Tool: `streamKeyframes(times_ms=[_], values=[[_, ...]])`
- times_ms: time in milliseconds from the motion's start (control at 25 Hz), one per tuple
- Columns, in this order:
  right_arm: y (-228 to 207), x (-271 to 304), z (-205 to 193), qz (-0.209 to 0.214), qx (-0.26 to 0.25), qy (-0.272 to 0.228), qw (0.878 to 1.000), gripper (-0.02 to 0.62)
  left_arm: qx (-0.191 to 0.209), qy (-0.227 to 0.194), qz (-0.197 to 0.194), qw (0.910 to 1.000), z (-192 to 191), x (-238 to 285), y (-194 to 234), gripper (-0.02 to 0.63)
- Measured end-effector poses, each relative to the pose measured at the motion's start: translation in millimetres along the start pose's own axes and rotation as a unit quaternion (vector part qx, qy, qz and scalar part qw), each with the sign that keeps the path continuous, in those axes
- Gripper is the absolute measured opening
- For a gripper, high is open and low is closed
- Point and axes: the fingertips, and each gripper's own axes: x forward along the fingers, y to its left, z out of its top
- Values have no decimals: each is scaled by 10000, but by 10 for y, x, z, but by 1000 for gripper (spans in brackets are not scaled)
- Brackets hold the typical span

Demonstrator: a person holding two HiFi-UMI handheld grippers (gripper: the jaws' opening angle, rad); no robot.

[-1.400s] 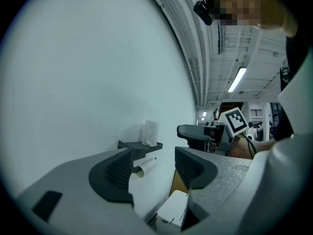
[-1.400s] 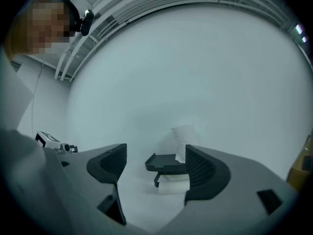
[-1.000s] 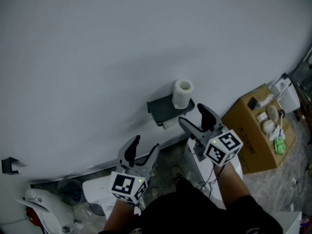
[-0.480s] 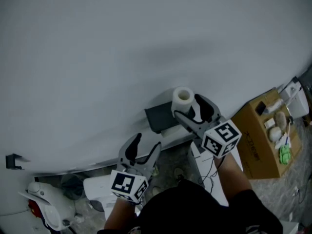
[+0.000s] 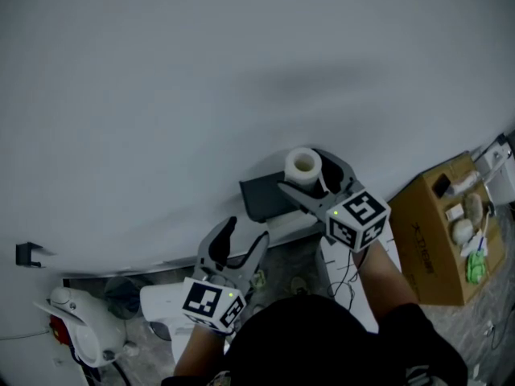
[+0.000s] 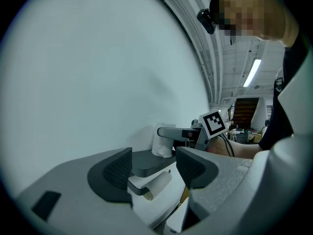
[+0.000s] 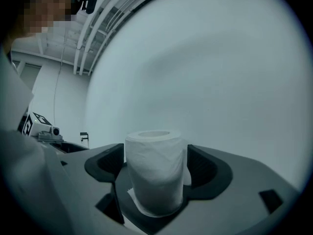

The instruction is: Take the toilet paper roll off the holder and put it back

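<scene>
White and upright, the roll (image 5: 303,166) stands on the flat top of the dark grey holder (image 5: 259,198), which sits against the pale wall (image 5: 161,87). The right gripper (image 5: 302,170) reaches in level from the side. Its jaws stand wide, one on each side of the roll, and they have just been opening. In the right gripper view the roll fills the gap between the pads (image 7: 108,166). They sit just beside the paper without denting it, and the roll's foot rests on the holder's top.

The left gripper (image 5: 246,232) hangs lower and to the left, apart from the holder, its jaws open with nothing between them. Its view looks past them at the holder's front edge, where a thin, nearly bare tube (image 6: 157,183) hangs under the top. The roll and one right jaw show beyond it.

A cardboard box (image 5: 438,232) with small items in it sits at the right. A small dark bracket (image 5: 28,254) is on the wall at far left.
</scene>
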Motion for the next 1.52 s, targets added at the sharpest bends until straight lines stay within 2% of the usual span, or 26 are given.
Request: streamKeyframes(times_ms=[360,1040,1520], values=[[-23,112,-130,187,-1,168,9997,322,-85,-63,128,9999,-15,52,80,264],[-42,89,-121,248,-28,220,9994,313,-14,-89,91,9999,56,66,49,264],[113,-36,148,-165,-24,-276,9995,311,-138,-125,-42,9998,39,-249,119,262]])
